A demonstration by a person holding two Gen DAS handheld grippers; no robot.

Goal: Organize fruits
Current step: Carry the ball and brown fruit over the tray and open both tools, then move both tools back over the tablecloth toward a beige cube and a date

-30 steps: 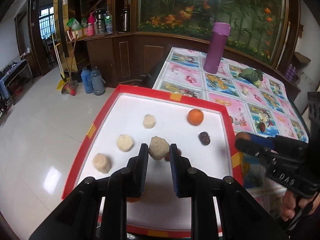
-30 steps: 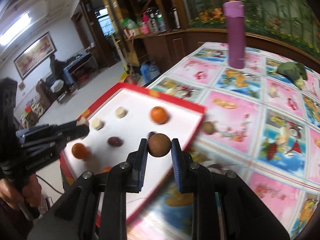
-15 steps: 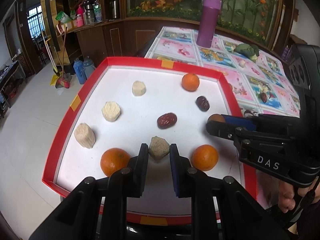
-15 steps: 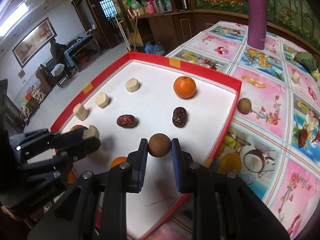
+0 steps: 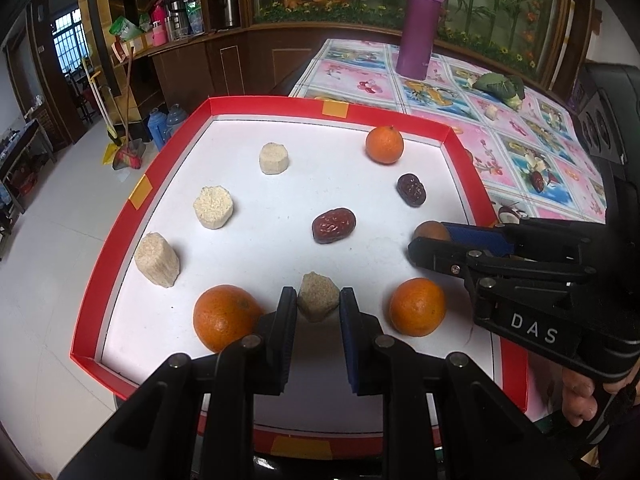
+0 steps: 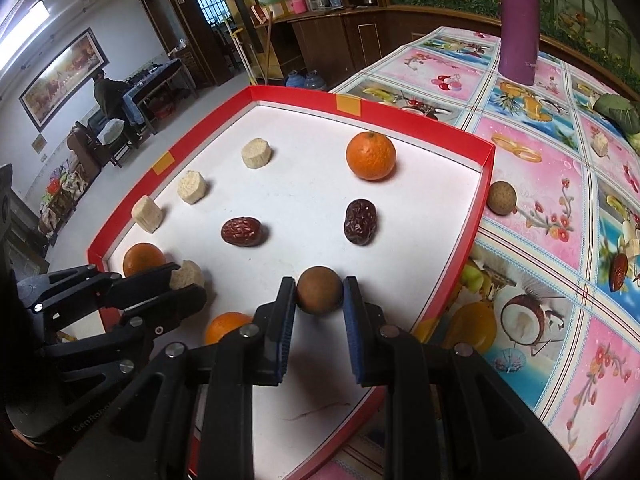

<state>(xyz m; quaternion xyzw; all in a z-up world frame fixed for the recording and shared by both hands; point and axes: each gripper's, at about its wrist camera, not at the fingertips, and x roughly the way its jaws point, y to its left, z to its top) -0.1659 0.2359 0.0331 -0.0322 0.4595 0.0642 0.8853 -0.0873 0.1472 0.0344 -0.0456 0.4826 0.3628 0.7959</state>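
The left gripper (image 5: 318, 300), angled steeply down over the red-rimmed tray (image 5: 276, 102), is clamped on a beige rough chunk (image 5: 318, 295), oranges either side. The right gripper (image 6: 319, 295), angled likewise, pinches a brown round fruit (image 6: 319, 290) near the tray's right wall; two red dates lie beyond.

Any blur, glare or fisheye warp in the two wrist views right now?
Left wrist: sharp, tray rim bowed by fisheye, corners vignetted black, soft shadows under the oranges. Right wrist: sharp too, ceiling light blown out, tablecloth grid curved, edges dark.
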